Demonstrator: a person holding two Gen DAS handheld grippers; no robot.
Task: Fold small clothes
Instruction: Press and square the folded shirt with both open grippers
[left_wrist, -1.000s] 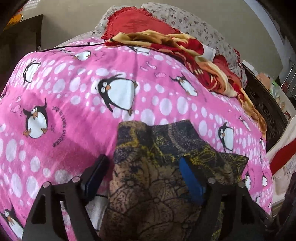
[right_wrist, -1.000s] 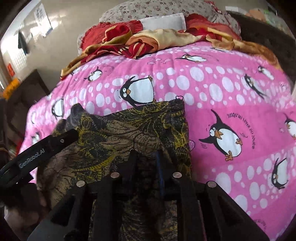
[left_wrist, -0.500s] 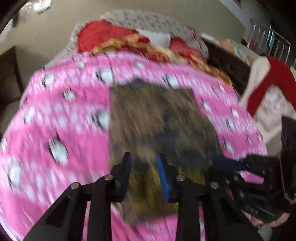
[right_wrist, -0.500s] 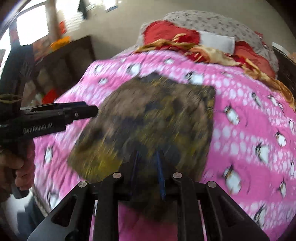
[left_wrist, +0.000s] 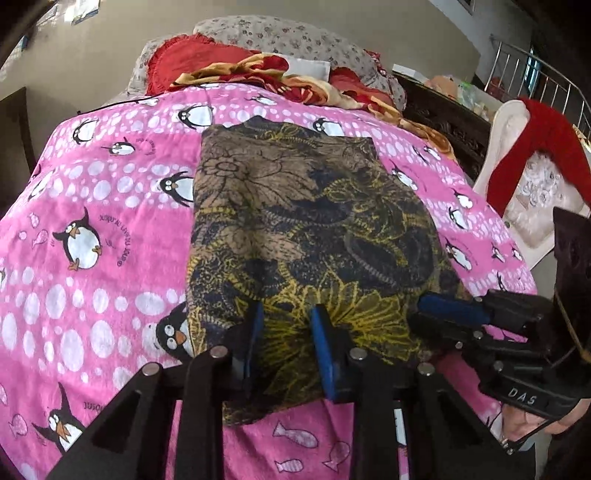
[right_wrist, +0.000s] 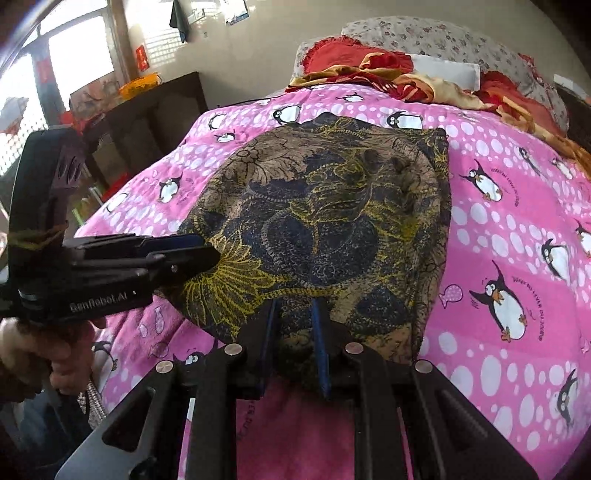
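A small brown, navy and yellow floral garment (left_wrist: 306, 229) lies spread on the pink penguin blanket (left_wrist: 92, 236); it also shows in the right wrist view (right_wrist: 332, 221). My left gripper (left_wrist: 286, 321) is shut on the garment's near edge, left of middle. My right gripper (right_wrist: 293, 314) is shut on the near edge further right. Each gripper shows in the other's view, the right one (left_wrist: 454, 314) and the left one (right_wrist: 184, 251), both pinching the hem.
Red and yellow bedding and pillows (left_wrist: 258, 74) are heaped at the bed's far end. A dark cabinet (right_wrist: 147, 122) stands left of the bed. A chair with red and cream cloth (left_wrist: 535, 166) stands to the right.
Both grippers pulled back toward me with the garment, drawing it out flat over the blanket. The left gripper, open a second ago, now pinches the hem.
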